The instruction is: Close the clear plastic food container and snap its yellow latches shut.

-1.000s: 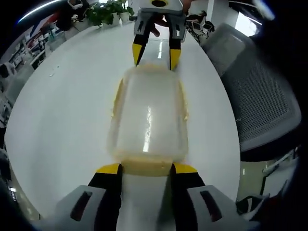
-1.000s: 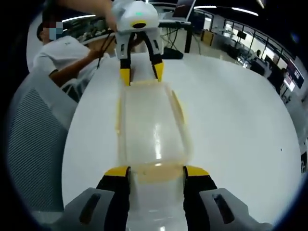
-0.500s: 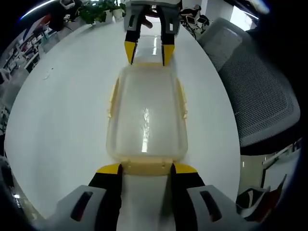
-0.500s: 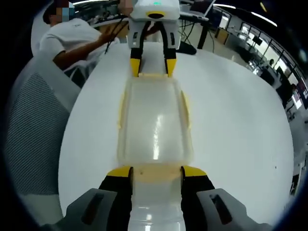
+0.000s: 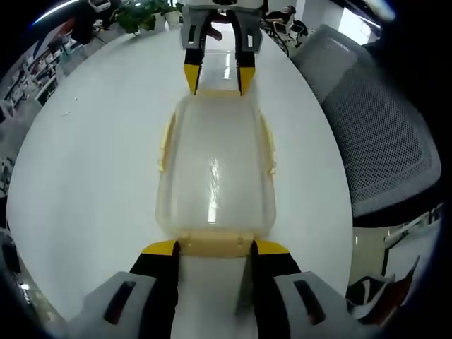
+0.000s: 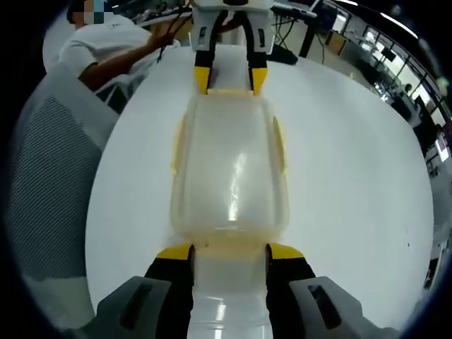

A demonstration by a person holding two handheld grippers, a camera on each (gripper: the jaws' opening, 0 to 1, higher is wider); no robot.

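The clear plastic container [image 5: 215, 169] lies lengthwise on the white table [image 5: 85, 162] with its lid on top. Yellow side latches [image 5: 165, 141] stand out from its long edges. My left gripper [image 5: 215, 248] is open, its yellow-tipped jaws straddling the near end latch [image 5: 215, 244]. At the far end the right gripper [image 5: 217, 76] straddles the other end latch. In the right gripper view, the same container [image 6: 229, 166] runs from my open right gripper [image 6: 229, 253] to the left gripper [image 6: 229, 79]. Whether the end latches are snapped down cannot be told.
A grey mesh office chair [image 5: 381, 141] stands by the table's edge, also seen as the chair [image 6: 42, 183] in the right gripper view. A person in a white shirt [image 6: 106, 42] sits beyond it. Potted plants [image 5: 152, 18] stand at the far rim.
The opposite gripper has closed in on the container's far end in both views. In the right gripper view the container looms larger now. Both grippers' jaw spacing is unchanged.
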